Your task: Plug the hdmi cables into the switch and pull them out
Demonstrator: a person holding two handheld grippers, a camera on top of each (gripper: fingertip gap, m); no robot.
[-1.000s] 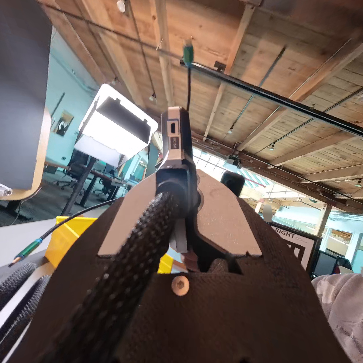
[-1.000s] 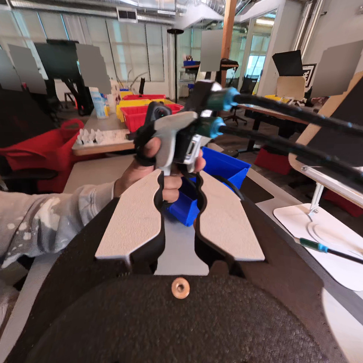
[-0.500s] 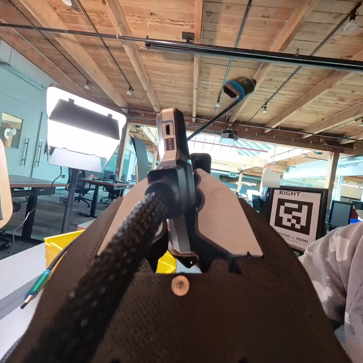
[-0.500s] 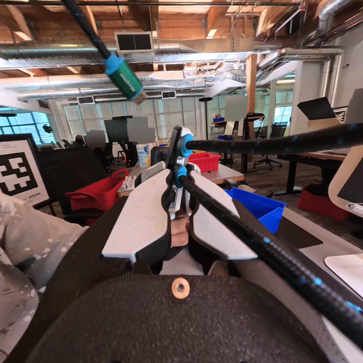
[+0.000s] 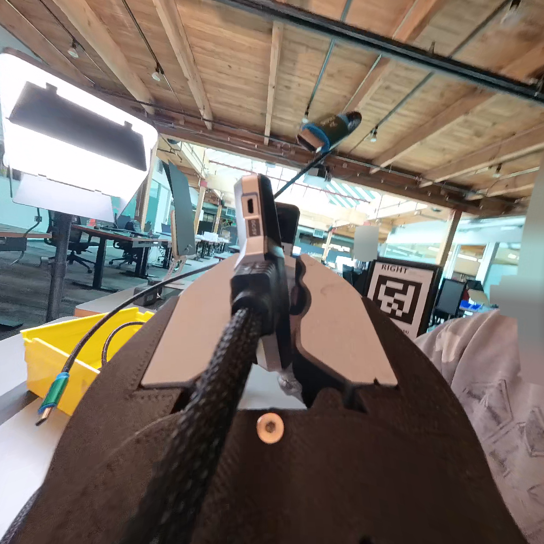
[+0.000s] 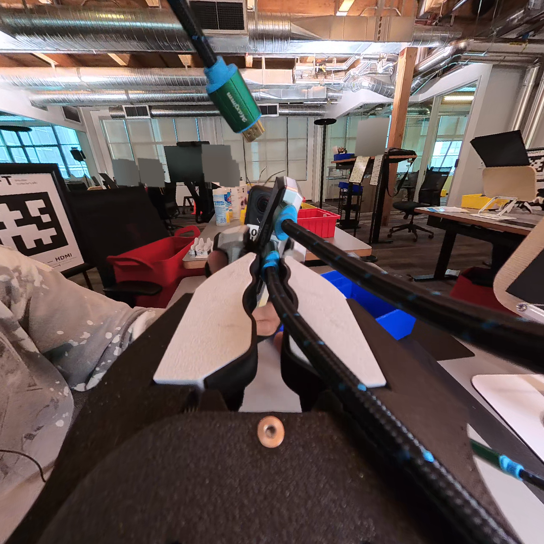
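The left gripper (image 5: 265, 312) fingers clamp the switch (image 5: 259, 223) aloft. The right gripper (image 6: 269, 282) fingers pinch a plugged cable (image 6: 323, 362). Risk: an angled pull could jam the plug or twist the switch loose.

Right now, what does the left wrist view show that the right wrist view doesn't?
Only left: a yellow bin with a loose green plug beside it, and the thick black cable entering the switch.

Only right: two blue-collared cables plugged in, plus red and blue bins.

Both: the switch and a free green plug dangling overhead.
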